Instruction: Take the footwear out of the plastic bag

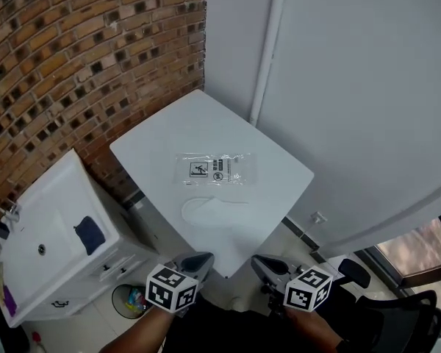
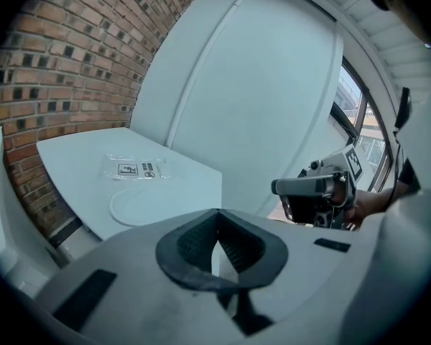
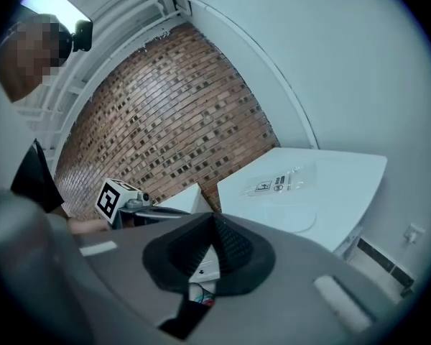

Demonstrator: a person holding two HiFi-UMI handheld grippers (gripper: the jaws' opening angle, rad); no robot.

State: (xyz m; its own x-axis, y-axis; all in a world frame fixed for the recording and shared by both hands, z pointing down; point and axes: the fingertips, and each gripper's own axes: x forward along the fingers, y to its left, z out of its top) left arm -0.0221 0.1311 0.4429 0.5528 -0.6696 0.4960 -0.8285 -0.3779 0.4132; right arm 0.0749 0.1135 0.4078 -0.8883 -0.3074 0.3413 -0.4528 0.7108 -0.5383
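Observation:
A clear plastic bag (image 1: 214, 169) with a printed label lies flat in the middle of the white table (image 1: 279, 160). A flat white slipper (image 1: 208, 210) lies just in front of it, toward me; whether film covers it I cannot tell. Both also show in the left gripper view, bag (image 2: 136, 168) and slipper (image 2: 147, 205), and in the right gripper view, bag (image 3: 280, 182) and slipper (image 3: 291, 218). My left gripper (image 1: 196, 262) and right gripper (image 1: 267, 265) hang short of the table's near corner. Each one is shut and holds nothing, left (image 2: 217, 218), right (image 3: 214, 218).
A white cabinet with a sink (image 1: 51, 234) stands left of the table, against the brick wall (image 1: 73, 57). A small bin (image 1: 128, 298) sits on the floor below it. White wall panels and a pipe (image 1: 268, 50) rise behind the table. A black chair (image 1: 397, 315) is at the lower right.

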